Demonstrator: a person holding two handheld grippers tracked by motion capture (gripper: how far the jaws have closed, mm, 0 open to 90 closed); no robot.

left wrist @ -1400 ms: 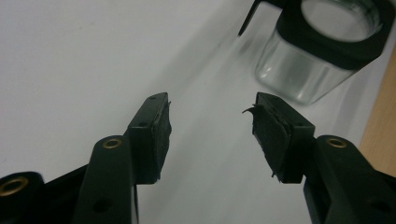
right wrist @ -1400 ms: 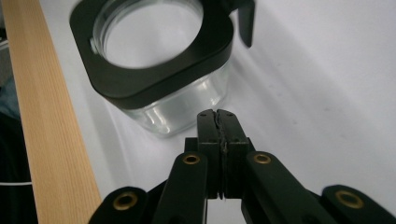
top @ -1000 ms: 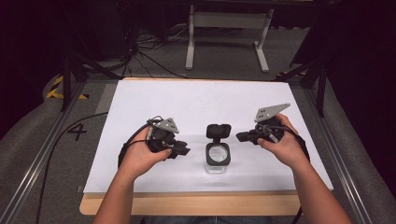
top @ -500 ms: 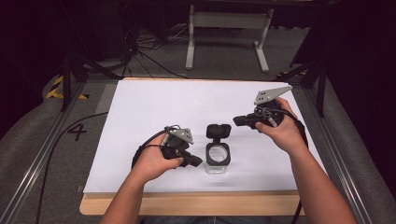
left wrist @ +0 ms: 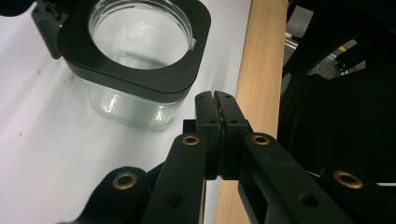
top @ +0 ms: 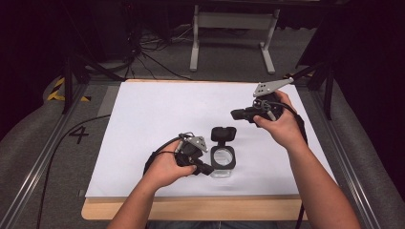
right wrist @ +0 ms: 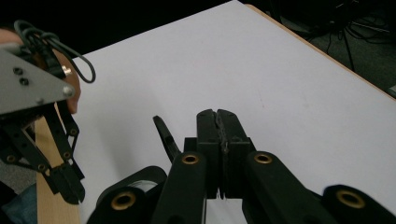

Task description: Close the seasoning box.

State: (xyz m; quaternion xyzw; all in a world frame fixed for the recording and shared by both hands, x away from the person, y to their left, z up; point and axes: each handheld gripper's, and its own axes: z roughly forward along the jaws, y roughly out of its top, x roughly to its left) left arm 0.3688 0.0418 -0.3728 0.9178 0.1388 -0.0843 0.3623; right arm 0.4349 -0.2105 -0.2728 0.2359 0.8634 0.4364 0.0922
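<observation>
While the clear square glass jar with its black collar and flipped-back black lid (top: 223,156) stands near the front edge of the white table surface (top: 143,119), the left gripper (top: 208,170), clenched on nothing, sits just beside it. The right gripper (top: 235,114) hovers clenched and empty toward the right edge. The jar looks rigid, smooth, breakable; the collar likely offers the surest hold.

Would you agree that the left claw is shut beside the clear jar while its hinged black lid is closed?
Not quite: the lid is flipped open behind the clear jar, as the high view shows. The left claw is indeed shut beside it.
</observation>
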